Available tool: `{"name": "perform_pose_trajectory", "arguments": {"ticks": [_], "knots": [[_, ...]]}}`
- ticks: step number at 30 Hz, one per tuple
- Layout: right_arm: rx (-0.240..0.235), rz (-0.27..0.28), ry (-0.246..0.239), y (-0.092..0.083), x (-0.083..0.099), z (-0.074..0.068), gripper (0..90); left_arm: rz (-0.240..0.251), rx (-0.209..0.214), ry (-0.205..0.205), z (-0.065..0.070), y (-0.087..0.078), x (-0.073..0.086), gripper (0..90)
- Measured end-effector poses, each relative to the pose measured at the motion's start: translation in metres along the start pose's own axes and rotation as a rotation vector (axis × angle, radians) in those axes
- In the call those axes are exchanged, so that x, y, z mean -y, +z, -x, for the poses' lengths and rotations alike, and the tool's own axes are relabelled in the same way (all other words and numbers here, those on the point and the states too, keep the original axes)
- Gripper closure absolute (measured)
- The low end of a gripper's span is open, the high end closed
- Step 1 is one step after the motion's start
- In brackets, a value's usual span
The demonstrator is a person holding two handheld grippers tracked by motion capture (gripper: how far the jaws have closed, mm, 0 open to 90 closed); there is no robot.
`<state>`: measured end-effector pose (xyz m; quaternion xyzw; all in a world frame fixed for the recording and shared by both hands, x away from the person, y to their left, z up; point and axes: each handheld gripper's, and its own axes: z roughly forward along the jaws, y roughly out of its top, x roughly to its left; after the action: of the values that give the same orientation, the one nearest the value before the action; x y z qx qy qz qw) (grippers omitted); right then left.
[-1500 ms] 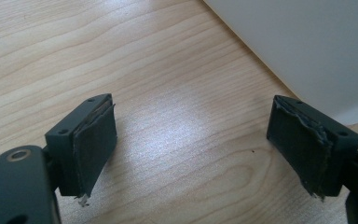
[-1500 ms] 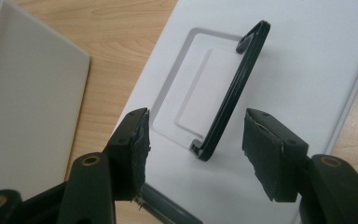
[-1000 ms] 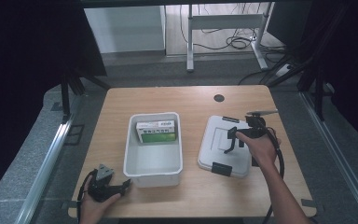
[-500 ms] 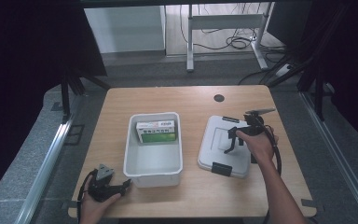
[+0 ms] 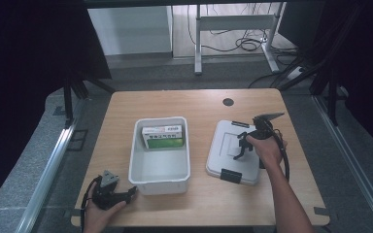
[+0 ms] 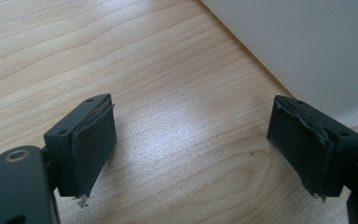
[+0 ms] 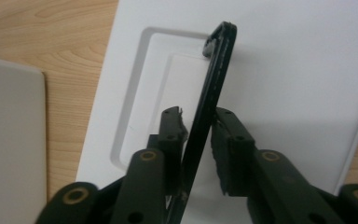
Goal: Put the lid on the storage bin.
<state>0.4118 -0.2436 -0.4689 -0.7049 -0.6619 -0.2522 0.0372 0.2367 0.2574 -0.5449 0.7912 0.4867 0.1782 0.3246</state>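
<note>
Counter (image 5: 199, 104) of light wood carries a white open bin (image 5: 161, 170) near its centre and a grey-white lid (image 5: 223, 155) lying flat to the right of the bin, apart from it. Inside the bin, against the far wall, lies a green and white box (image 5: 162, 136); the rest of the bin floor is bare. The lid has black latches, one on its near edge (image 5: 230, 175) and one on its far edge (image 5: 239, 124), and a recessed rectangular panel in its top face.

Right tool (image 7: 197, 140) is held over the lid by the person's right hand (image 5: 267, 148). In the right gripper view its jaws stand on either side of a thin black handle (image 7: 214, 79), which is raised from the lid's recessed panel and runs up between the pads. The jaws are closed in on the handle, and both pads appear to touch it. The far end of the handle meets the lid at the edge of the recess.

Left tool (image 6: 205, 144) lies low at the near left corner of the counter, held by the left hand (image 5: 99, 211), just beside the bin's near left corner. In the left gripper view its jaws are released, spread wide over bare wood with nothing between them; the white wall of the bin rises at upper right
</note>
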Motion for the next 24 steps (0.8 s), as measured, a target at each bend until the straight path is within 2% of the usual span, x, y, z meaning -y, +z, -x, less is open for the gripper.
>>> {"name": "perform_pose_trajectory", "arguments": {"ticks": [1,5,6,8,11,16,24], "knots": [[-0.005,-0.009,0.018,0.001,0.000,0.001,79.3,0.000,0.001,-0.001,0.000,0.000,0.000,15.1],[-0.013,-0.005,0.052,0.001,-0.001,0.001,81.2,0.000,0.001,0.000,0.000,0.000,0.000,15.1],[-0.019,-0.005,0.091,0.001,-0.001,0.002,82.2,0.000,0.001,0.000,0.000,0.000,0.000,15.1],[-0.023,-0.005,0.106,0.001,-0.001,0.002,82.7,0.000,0.001,0.000,0.000,0.000,0.000,15.1],[-0.035,0.000,0.170,0.001,-0.001,0.002,84.5,0.000,0.001,0.000,0.000,0.000,0.000,15.1],[-0.034,0.003,0.194,0.000,-0.001,-0.002,84.6,0.000,0.001,0.000,0.000,0.000,0.000,15.1],[-0.044,0.009,0.184,-0.011,-0.002,-0.005,84.6,0.000,0.001,0.000,0.000,0.000,0.000,15.1]]}}
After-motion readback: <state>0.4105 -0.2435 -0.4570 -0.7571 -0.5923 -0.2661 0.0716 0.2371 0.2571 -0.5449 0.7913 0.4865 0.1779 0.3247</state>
